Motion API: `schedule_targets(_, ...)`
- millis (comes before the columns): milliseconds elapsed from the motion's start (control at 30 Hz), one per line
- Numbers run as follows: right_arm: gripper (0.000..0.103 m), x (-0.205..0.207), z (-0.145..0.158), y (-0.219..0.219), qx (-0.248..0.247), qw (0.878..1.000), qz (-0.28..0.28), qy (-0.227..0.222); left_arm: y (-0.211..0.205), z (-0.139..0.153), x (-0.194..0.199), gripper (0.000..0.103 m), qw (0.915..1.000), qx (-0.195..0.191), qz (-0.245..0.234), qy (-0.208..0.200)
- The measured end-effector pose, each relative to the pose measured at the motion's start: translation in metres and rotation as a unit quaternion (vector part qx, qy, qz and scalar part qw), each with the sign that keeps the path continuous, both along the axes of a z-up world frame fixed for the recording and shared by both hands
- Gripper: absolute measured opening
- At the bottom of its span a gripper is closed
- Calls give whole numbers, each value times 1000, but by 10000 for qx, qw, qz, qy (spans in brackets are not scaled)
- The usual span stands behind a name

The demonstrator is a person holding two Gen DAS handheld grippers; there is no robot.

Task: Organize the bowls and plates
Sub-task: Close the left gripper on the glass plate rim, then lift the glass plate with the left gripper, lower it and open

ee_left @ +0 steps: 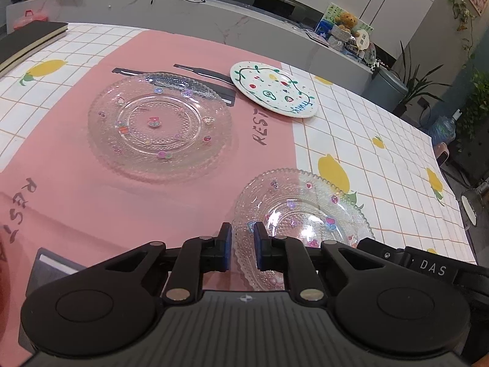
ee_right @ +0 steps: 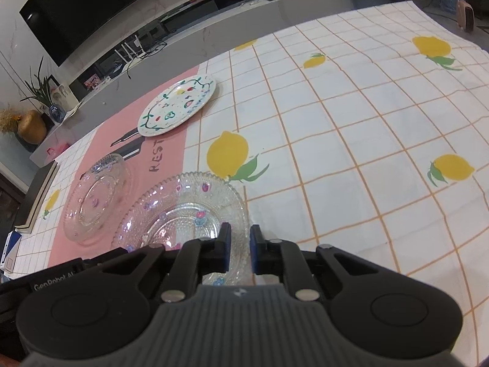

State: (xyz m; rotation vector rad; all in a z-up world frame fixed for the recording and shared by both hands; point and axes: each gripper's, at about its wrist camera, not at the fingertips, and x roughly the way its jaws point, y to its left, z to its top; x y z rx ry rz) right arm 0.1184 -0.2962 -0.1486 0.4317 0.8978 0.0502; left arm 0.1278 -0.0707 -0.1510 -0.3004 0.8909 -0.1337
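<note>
A small clear glass plate (ee_left: 305, 211) with beaded rim and little coloured stickers lies half on the pink mat (ee_left: 76, 183), half on the lemon tablecloth. My left gripper (ee_left: 243, 229) is shut on its near left rim, the glass edge between the blue pads. In the right wrist view the same plate (ee_right: 183, 208) has my right gripper (ee_right: 240, 232) shut on its near right rim. A larger clear glass plate (ee_left: 159, 125) sits on the mat beyond, to the left. A white plate (ee_left: 273, 88) painted with green vines and fruit rests at the mat's far edge.
The lemon-print tablecloth (ee_right: 336, 153) stretches bare to the right. A dark book (ee_left: 30, 39) lies at the table's far left corner. A grey counter (ee_left: 183, 9) with routers, cables and ornaments runs behind the table. Printed cutlery shapes mark the mat (ee_left: 207, 75).
</note>
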Motion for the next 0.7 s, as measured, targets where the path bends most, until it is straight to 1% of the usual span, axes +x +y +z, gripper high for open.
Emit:
schedule_targets(200,10,-7,2,3,189,9998,38,5,8,7,-11,16,10000,-11,36,-45)
schedule_targets(400,10,-20,8,15,136,9996,230,-31,20,9,-26,16,9999,-42,141,-60)
schedule_targets(700,9,-43,17,27,236,9986,452,-126,38,15,-52,16,9996,-108,199,-159)
